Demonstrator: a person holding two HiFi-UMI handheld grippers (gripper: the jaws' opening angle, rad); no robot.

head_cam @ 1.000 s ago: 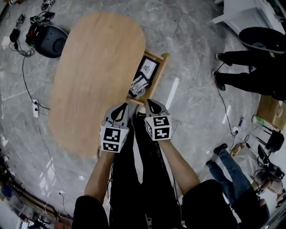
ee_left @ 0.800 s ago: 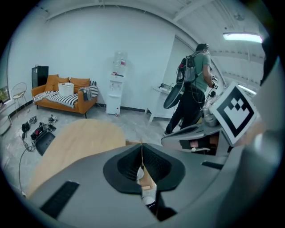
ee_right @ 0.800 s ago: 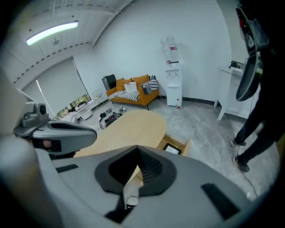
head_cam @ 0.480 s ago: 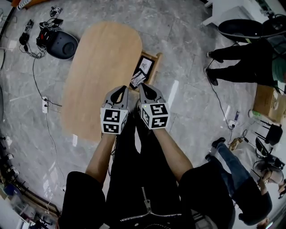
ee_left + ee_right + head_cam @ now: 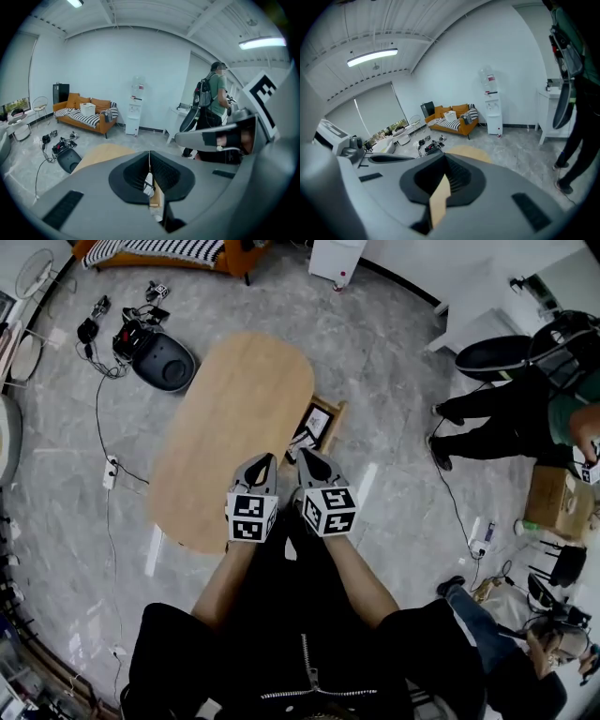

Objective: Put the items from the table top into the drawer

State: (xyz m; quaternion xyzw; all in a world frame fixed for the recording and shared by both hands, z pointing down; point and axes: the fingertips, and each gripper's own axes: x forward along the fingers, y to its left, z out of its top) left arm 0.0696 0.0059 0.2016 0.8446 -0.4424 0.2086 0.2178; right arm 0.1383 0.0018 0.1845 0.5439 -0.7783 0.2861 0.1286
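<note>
In the head view the oval wooden table (image 5: 239,418) has a bare top. At its right side a wooden drawer (image 5: 339,409) stands pulled out, holding a black framed picture (image 5: 317,420) and some white items (image 5: 302,441). My left gripper (image 5: 262,460) and right gripper (image 5: 305,457) hang side by side high above the table's near end, both shut with nothing in them. In the left gripper view the left gripper (image 5: 149,154) shows its jaws meeting in a thin line. The right gripper view shows the right gripper (image 5: 444,159) shut too, with the table (image 5: 468,151) far below.
A black rounded device (image 5: 161,357) with cables lies on the grey floor left of the table, and a power strip (image 5: 110,472) nearer. A person in dark trousers (image 5: 506,418) stands at the right beside a cardboard box (image 5: 553,502). An orange sofa (image 5: 86,115) and a water dispenser (image 5: 133,110) line the far wall.
Both grippers have risen together with the head, so the table and drawer look smaller and farther below. Both stay shut and empty.
</note>
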